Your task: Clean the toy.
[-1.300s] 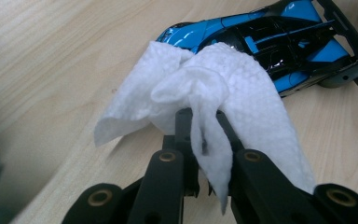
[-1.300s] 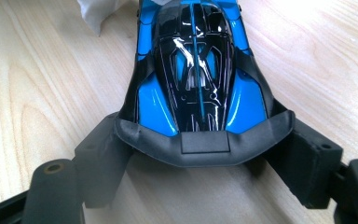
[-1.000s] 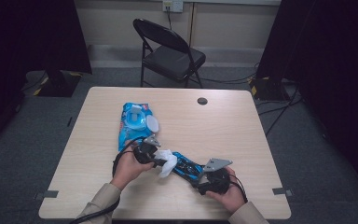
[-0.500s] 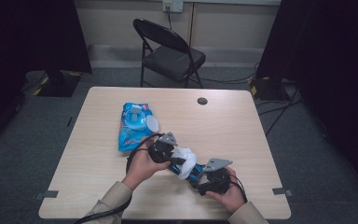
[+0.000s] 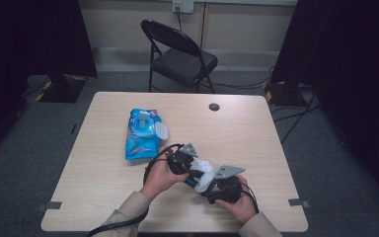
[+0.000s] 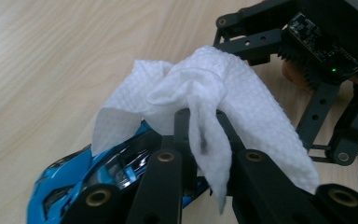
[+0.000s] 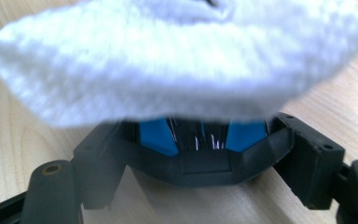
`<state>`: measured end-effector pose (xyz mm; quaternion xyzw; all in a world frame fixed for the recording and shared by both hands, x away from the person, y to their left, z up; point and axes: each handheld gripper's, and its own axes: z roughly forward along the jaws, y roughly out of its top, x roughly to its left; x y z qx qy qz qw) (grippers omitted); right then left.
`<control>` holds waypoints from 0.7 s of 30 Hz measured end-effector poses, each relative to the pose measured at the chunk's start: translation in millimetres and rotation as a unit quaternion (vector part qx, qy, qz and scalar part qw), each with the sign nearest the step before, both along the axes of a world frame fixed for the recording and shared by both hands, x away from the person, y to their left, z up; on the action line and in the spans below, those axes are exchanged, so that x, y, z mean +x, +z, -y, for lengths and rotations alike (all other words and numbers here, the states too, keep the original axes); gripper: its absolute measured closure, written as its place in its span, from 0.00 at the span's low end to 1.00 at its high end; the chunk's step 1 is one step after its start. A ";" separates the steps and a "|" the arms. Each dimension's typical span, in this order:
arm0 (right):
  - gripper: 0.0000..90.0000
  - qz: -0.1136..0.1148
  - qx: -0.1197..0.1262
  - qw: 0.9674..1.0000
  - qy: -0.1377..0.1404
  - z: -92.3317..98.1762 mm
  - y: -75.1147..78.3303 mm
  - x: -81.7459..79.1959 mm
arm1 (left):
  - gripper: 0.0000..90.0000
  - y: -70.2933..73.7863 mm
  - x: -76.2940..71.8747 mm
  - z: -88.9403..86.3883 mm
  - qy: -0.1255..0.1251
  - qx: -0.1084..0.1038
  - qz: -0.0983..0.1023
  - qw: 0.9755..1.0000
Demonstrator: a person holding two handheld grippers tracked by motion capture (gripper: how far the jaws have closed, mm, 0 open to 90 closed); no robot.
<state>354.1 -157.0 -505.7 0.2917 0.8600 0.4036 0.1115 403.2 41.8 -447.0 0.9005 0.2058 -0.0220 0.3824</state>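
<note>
Wipe [image 6: 223, 93], pinched by left gripper [image 6: 204, 135], covers right gripper's [image 7: 186, 154] blue car [image 6: 74, 182].

Recording room or lab suggested: lone wooden worktop [image 5: 256, 128] set on grey carpet [image 5: 325, 163], black curtains [image 5: 34, 39] hung at sides, folding chair [image 5: 180, 57] and floor cables [image 5: 296, 106] seen far.

A wipes pack [image 5: 142, 133] lies left of centre on the tabletop [image 5: 256, 133]; the wipe [image 5: 205, 173] drapes over a toy car [image 6: 74, 182] near the front edge, a chair [image 5: 180, 59] behind.
</note>
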 end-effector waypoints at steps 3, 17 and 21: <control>0.27 0.003 -0.004 1.000 0.001 -0.6 -0.2 -0.2 | 0.93 -4.9 -2.2 8.2 -0.016 0.019 0.001 1.000; 0.27 -0.002 -0.003 1.000 0.000 0.6 -0.4 0.2 | 0.92 -7.0 -2.9 18.6 -0.013 0.032 -0.002 0.999; 0.27 -0.003 -0.003 1.000 0.000 0.8 -0.4 0.0 | 0.85 -6.9 -6.1 18.0 -0.015 0.026 0.002 1.000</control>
